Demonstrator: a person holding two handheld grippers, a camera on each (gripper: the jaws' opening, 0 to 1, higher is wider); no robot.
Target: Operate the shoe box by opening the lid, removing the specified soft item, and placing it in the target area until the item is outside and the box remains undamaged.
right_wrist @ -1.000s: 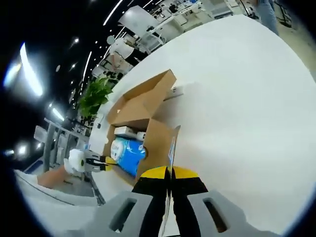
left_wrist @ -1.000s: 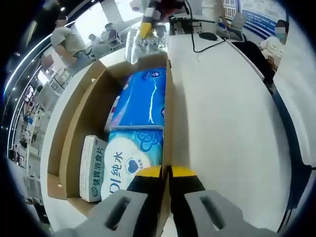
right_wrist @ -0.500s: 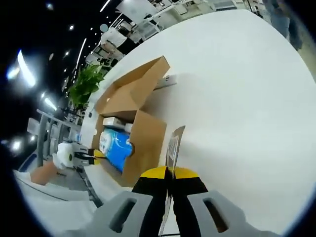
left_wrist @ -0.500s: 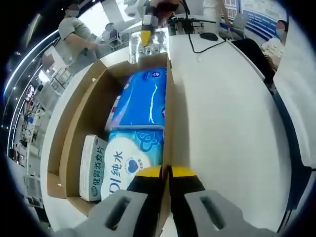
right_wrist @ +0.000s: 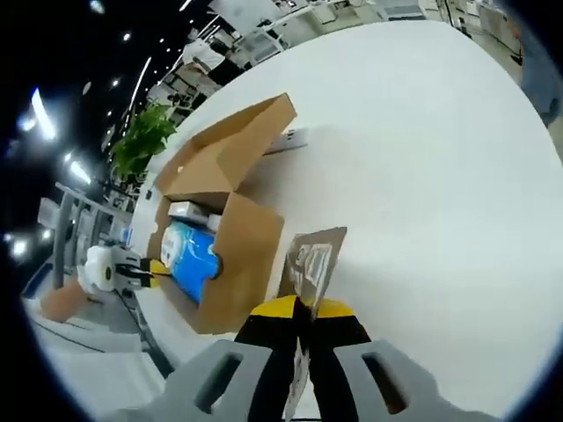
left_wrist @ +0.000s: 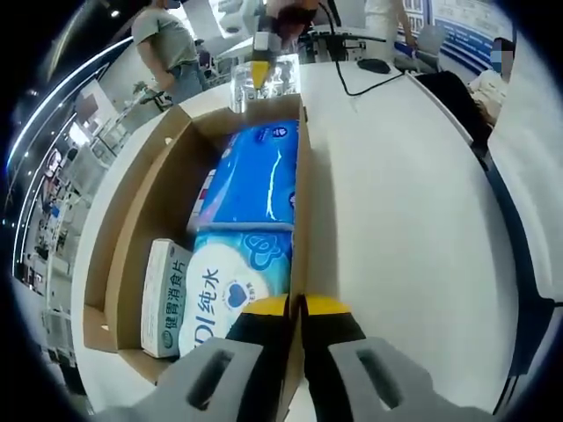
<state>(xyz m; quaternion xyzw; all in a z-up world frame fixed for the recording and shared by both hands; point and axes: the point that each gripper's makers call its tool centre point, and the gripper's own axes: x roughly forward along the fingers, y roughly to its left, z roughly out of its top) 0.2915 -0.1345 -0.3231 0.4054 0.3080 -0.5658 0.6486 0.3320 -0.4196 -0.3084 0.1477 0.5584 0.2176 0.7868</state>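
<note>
At the box's far short end: my right gripper (right_wrist: 299, 306) hangs over the tabletop (left_wrist: 405, 229), just off that end of the box (left_wrist: 132, 229) and outside its walls.
Packet: the thin, see-through soft packet (right_wrist: 312, 264) is out of the box. It stands up from my right jaws, apart from the cardboard and above the bare white top.
Right grip: clenched on the packet's lower edge, with no gap between the jaws.
Left grip: my left gripper (left_wrist: 295, 303) is pinched tight on the top edge of one long side wall at the near end, and I judge it is steadying the box.
Lie of things: the box's long axis runs straight away from my left gripper toward my right one. The open tabletop lies on the far side of the wall I am pinching.
Nearer hand: the right, as it already carries the packet. The left is tied up with the wall.
Box: the lid flap (right_wrist: 233, 154) stands raised along the other long side, and I see no tear or crush.
Left inside: blue tissue packs (left_wrist: 255, 176) and a small white carton (left_wrist: 165, 294).
Next, as I judge: set the packet down on the open top, well clear of the box. I cannot tell where the target area is.
</note>
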